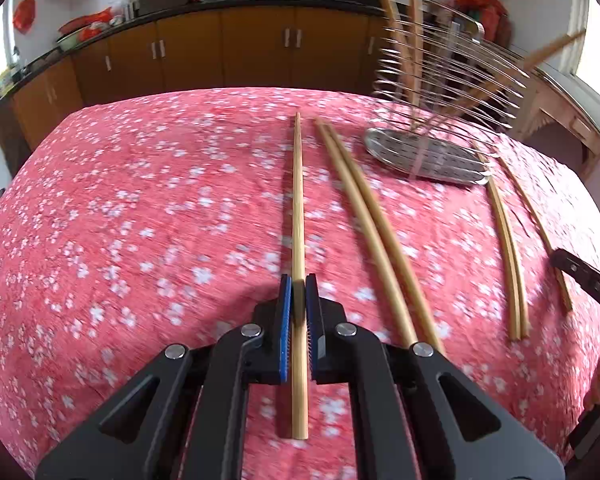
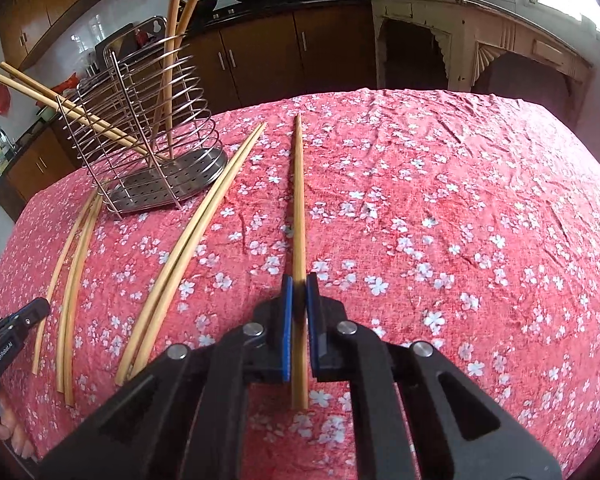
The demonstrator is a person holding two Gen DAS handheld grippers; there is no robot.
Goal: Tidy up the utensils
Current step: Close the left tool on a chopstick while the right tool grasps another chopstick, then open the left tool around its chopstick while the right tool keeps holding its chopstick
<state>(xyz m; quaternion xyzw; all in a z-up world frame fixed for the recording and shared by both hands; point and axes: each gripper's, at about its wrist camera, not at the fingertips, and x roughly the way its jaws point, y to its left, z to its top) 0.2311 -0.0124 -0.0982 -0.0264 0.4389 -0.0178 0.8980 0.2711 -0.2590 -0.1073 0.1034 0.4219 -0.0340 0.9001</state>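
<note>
Steel wire rack (image 2: pixel 148 136) holds four upright, leaning chopsticks (image 2: pixel 171 80).

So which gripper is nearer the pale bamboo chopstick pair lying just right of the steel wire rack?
Right. The right gripper sits just right of that chopstick pair; the left gripper is further left, beyond another pair.

Left gripper (image 1: pixel 299 292) clamped on a chopstick (image 1: pixel 298 200) at frame centre; wire holder (image 1: pixel 432 160) upper right.
</note>
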